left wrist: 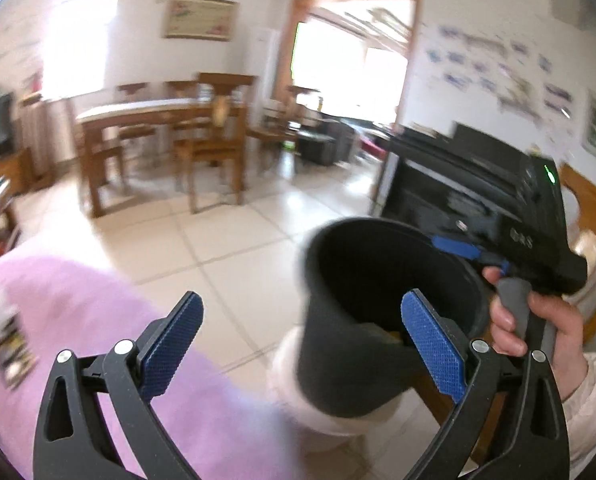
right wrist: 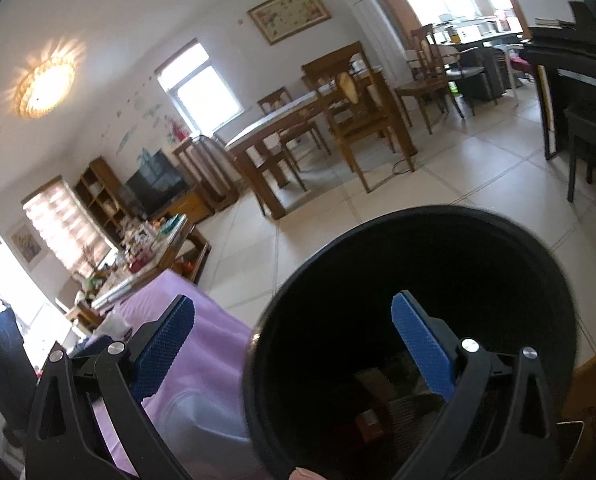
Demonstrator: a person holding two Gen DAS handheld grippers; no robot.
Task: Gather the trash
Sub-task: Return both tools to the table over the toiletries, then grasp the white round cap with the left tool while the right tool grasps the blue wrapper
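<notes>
left tool [left wrist: 302,340]: spread wide, nothing pinched, drop looks done
right tool [right wrist: 294,344]: also spread, empty, one pad over the bin mouth
black bin [right wrist: 478,240]: near pink cloth [left wrist: 98,312], trash [right wrist: 382,384] already inside

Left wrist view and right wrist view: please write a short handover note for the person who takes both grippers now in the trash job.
Left gripper: open, empty.
Right gripper: open, straddling the rim of the black bin, one finger inside, not pinching it.
Bin: tilted, close in front.
Done: some trash already lies at its bottom.
Left: a blurred packet lies on the purple cloth; probably trash, so check it and collect it.
</notes>
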